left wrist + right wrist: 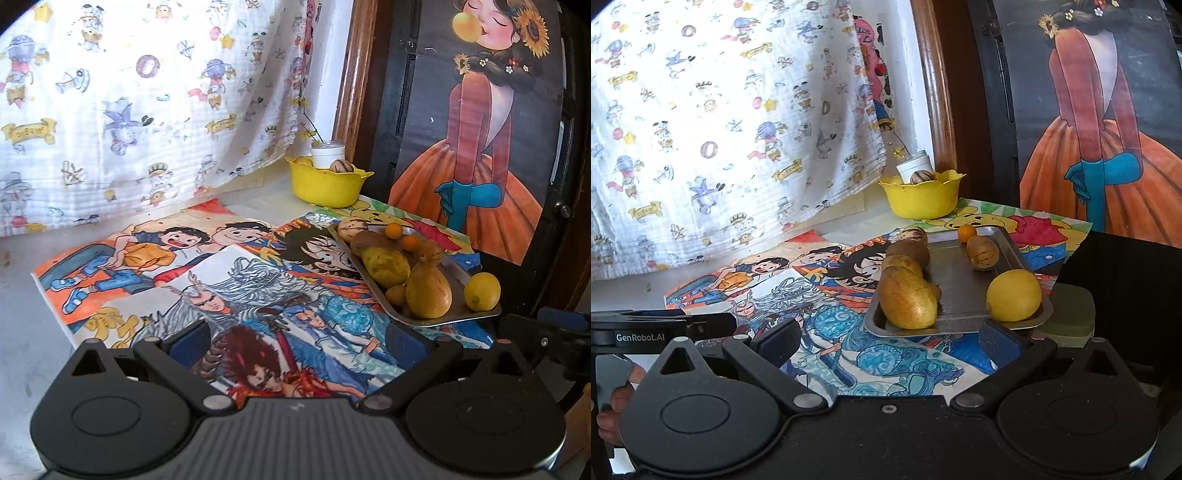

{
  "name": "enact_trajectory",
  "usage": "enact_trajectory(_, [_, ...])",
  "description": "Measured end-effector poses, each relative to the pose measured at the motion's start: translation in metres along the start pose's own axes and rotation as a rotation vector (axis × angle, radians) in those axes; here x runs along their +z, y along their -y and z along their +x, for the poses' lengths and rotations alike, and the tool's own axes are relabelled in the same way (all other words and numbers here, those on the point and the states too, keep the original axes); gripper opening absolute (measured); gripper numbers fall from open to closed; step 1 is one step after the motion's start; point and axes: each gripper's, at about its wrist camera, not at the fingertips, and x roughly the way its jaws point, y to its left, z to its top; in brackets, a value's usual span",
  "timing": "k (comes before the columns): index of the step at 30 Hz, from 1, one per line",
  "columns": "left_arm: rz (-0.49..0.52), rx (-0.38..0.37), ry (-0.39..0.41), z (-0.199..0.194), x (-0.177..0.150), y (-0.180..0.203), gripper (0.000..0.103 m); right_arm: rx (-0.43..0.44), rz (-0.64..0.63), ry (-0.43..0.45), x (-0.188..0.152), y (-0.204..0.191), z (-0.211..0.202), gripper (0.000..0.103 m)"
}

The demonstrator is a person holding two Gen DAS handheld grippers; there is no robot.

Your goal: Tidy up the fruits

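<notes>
before the tray (pixel 1008 243) of fruit, both tools (pixel 295 341) (pixel 890 341) gape apart, seemingly empty.

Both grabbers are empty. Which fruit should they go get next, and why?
Probably the right gripper should ease forward to the lemon. Its fingers are wide open and empty, and the lemon sits alone at the tray's near corner, closest to them; the yellow bowl still has room.

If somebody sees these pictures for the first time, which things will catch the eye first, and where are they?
First the metal tray of yellow and brown fruits, with a lemon at its near right corner, lying on bright cartoon drawings. Behind it, a yellow scalloped bowl holds a striped fruit. At far right stands a large painting of a girl in an orange skirt.
</notes>
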Motion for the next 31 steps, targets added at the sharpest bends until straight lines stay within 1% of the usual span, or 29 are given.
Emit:
enact_trajectory(12, [-0.010, 0.013, 0.004, -0.0060, -0.0035, -0.0069, 0.103, 0.002, -0.033, 0.002, -0.0032, -0.0088, -0.0038, 0.102])
enact_trajectory(21, [-0.009, 0.016, 0.005, -0.0067, -0.0033, -0.0073, 0.103, 0.003, -0.032, 0.004, -0.0034, -0.0099, -0.0045, 0.102])
enact_trajectory(24, [-0.001, 0.028, 0.007, -0.0081, -0.0026, -0.0057, 0.103, 0.003, -0.032, 0.004, -0.0033, -0.0103, -0.0044, 0.102])
enact_trajectory(27, [0.003, 0.018, 0.008, -0.0080, -0.0033, -0.0052, 0.103, 0.004, -0.030, 0.004, -0.0034, -0.0099, -0.0041, 0.102])
enact_trajectory(30, [0.002, -0.007, 0.007, -0.0072, -0.0043, -0.0057, 0.103, 0.005, -0.027, 0.002, -0.0045, -0.0104, -0.0038, 0.102])
enact_trajectory(31, [0.004, -0.004, 0.009, -0.0071, -0.0044, -0.0051, 0.103, 0.006, -0.025, 0.001, -0.0051, -0.0103, -0.0035, 0.102])
